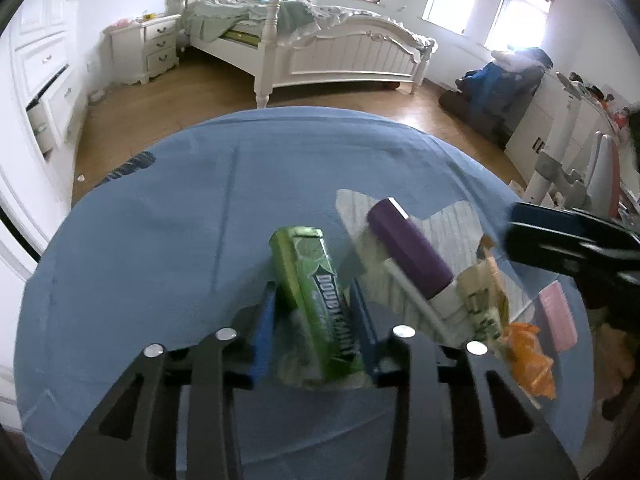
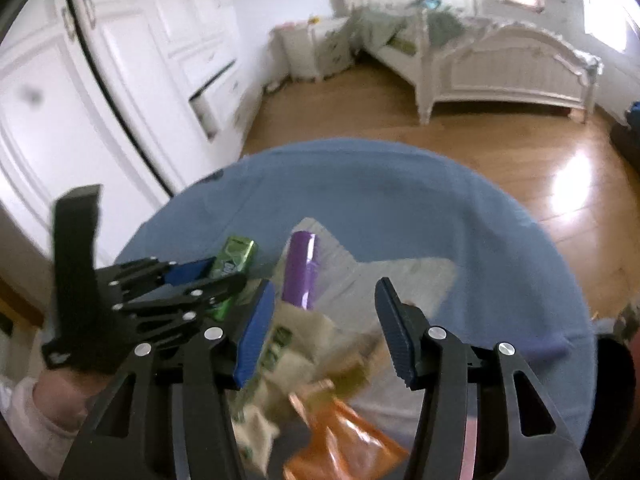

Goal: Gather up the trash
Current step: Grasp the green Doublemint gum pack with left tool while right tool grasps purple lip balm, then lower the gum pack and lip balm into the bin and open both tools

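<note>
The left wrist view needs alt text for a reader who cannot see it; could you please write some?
The left gripper is shut on a green Doublemint gum pack above a blue-covered round table. Beside it lie a purple tube and crumpled wrappers; a white bed stands behind.

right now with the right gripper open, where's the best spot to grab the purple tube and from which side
Grip the purple tube across its middle, coming down from above. It lies flat on the grey paper with its long axis pointing away, so the right gripper fingers should straddle its narrow width. The near end sits against the crumpled wrappers, which crowd a grip there.
</note>
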Demonstrator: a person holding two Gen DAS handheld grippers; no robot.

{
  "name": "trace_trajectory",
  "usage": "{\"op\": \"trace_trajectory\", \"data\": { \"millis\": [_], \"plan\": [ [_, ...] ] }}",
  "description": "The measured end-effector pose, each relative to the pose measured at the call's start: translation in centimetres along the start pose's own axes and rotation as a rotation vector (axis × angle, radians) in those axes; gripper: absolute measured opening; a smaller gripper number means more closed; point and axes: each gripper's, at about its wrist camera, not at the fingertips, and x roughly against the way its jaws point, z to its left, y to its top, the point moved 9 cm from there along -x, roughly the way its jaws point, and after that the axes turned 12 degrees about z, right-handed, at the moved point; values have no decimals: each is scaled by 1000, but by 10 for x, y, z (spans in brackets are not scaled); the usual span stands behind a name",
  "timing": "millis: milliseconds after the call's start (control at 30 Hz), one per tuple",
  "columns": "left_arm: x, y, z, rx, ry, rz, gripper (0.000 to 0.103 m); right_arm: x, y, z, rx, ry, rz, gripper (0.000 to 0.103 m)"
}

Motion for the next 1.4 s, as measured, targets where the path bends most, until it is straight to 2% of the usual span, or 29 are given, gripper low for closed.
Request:
{"op": "trace_trajectory", "data": {
  "millis": [200, 267, 333, 433, 567, 667, 800, 900, 1100, 1400],
  "plan": [
    [2, -7, 4, -54, 28, -4, 31, -49, 18, 21, 65, -61, 136, 51],
    [3, -7, 6, -55, 23, -7, 31, -61, 18, 23, 81, -88, 174, 29],
    [4, -7, 7, -53, 20, -14, 31, -60, 21, 24, 87, -100, 150, 26],
    [7, -9, 9, -33, 6, -34, 31, -40, 26, 26, 76, -60, 63, 26],
    [25, -7, 7, -21, -41, -88, 31, 21, 30, 19, 10, 48, -142, 26],
    [42, -2, -5, -31, -68, -126, 31, 79, 24, 4, -36, 65, -322, 26],
    [66, 8, -34, -65, -110, -184, 31, 138, -2, -25, -92, 8, -470, 26],
    [79, 13, -64, -105, -147, -213, 31, 163, -28, -57, -143, -48, -509, 26],
    [83, 16, -143, -219, -224, -221, 31, 183, -89, -119, -247, -141, -515, 26],
    [46, 13, -261, -367, -374, -139, 31, 190, -178, -199, -420, -234, -518, 26]
  ]
}}
